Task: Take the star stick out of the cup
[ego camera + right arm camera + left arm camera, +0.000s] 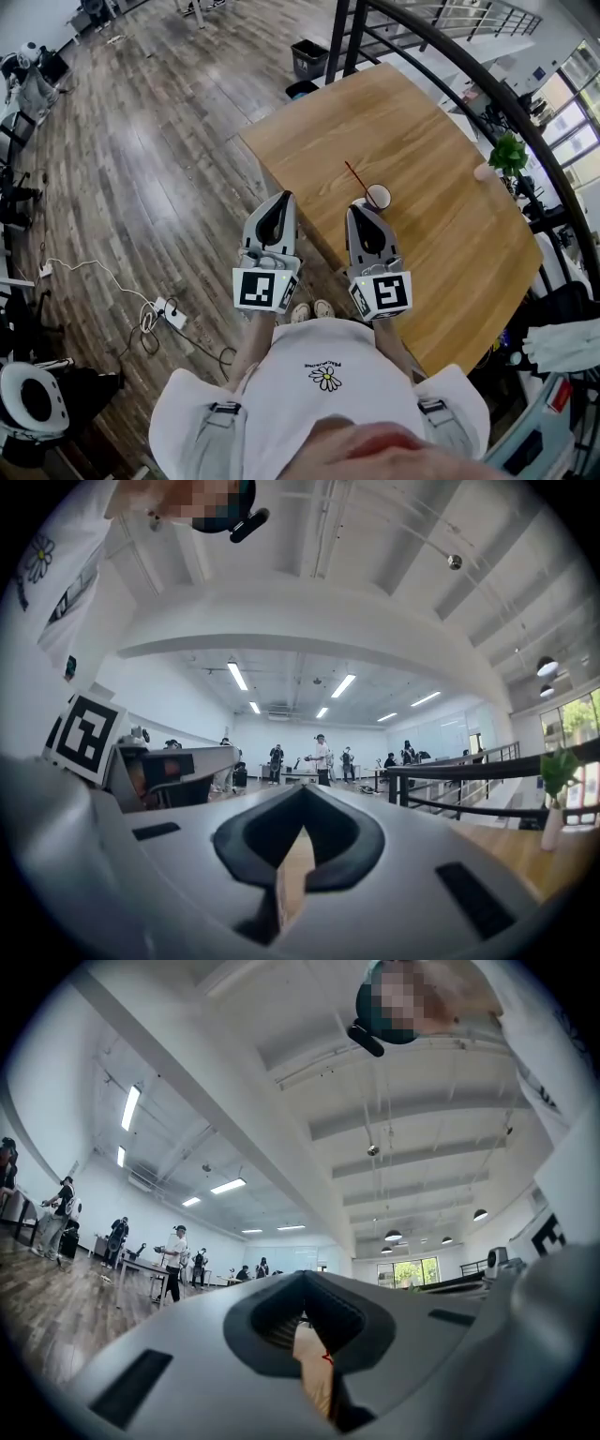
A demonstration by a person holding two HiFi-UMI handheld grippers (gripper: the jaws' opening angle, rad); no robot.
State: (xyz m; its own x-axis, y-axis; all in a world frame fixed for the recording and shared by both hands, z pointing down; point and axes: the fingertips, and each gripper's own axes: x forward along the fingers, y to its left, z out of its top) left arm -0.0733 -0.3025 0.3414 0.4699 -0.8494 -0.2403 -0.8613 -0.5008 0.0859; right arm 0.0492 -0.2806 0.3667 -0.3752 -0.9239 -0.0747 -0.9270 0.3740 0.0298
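A small white cup (379,197) stands on the wooden table (441,141) near its front-left edge. A thin red stick (354,174) leans out of the cup toward the upper left; its star end is too small to make out. My right gripper (359,208) is shut and empty, its tip just short of the cup on the near-left side. My left gripper (284,196) is also shut and empty. It hovers off the table's edge, left of the cup. Through the left gripper (315,1365) slit I see wood and a red speck. The right gripper (291,874) slit shows only wood.
A black bin (309,58) stands on the floor beyond the table. A black railing (487,89) curves round the table's far side, and a potted plant (507,155) sits by it. A power strip with cables (169,314) lies on the floor at left. Several people stand far off.
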